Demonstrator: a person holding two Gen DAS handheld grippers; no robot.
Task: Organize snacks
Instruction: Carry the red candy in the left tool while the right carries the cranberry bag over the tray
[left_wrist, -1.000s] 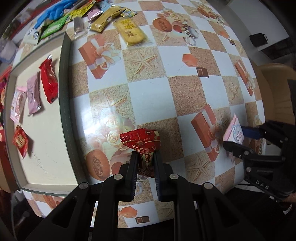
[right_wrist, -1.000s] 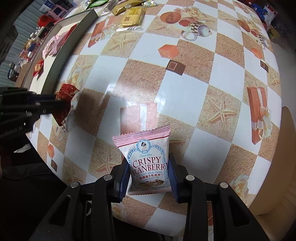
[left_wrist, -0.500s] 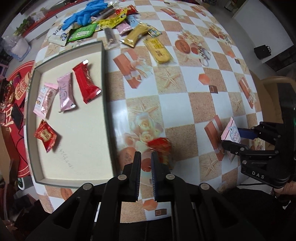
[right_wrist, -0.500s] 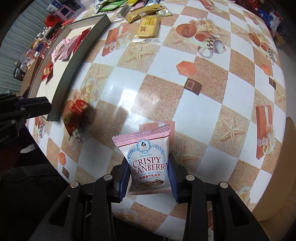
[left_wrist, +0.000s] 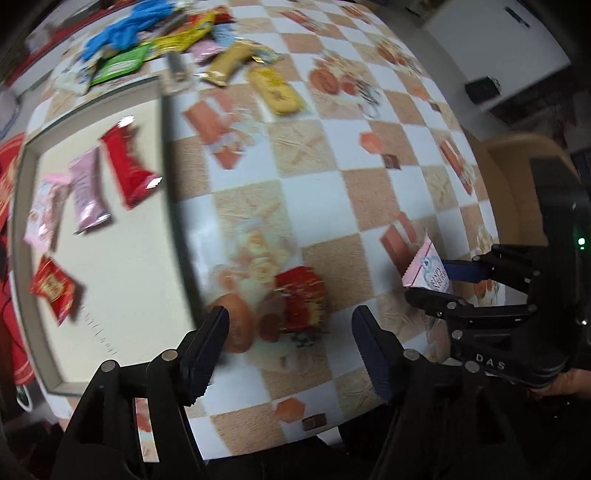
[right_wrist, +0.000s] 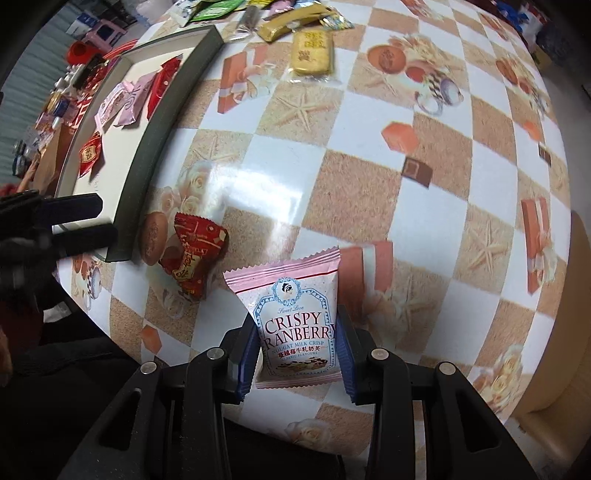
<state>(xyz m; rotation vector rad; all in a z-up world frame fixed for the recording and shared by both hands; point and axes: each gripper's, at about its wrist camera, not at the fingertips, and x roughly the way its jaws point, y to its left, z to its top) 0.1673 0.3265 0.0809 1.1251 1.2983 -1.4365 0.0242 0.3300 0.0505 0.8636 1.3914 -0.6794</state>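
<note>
So nearest in the right wrist view, the pink cranberry crisp packet (right_wrist: 297, 325) is pinched upright between the fingers of the right hand-held gripper (right_wrist: 295, 354), clamped firmly on its lower half and held just above the near edge of the table (right_wrist: 369, 184). The left hand-held gripper (left_wrist: 286, 343) is spread wide with nothing in it. Just past its fingertips, the small red snack packet (left_wrist: 301, 299) is lying on the table, crumpled and tilted, right beside the near right corner of the tray (left_wrist: 173, 206) but clearly outside it.

Further left, four packets can be seen inside the tray already: a small red one (left_wrist: 55, 290) near, then a pale pink one (left_wrist: 44, 214), a pink bar (left_wrist: 86, 192) and a long red one (left_wrist: 127, 166). At the far end of the table, a yellow biscuit pack (left_wrist: 277, 90), a gold bar (left_wrist: 231, 62) and a heap of mixed wrappers are left unsorted.

The step looks like sorting into the tray, and the red packet seems to have missed. Next, it probably needs to be re-gripped and carried over the tray wall, and the pink packet taken leftward in after it. The left view is quite blurred, so the exact lie of the red packet can't be judged finely.
</note>
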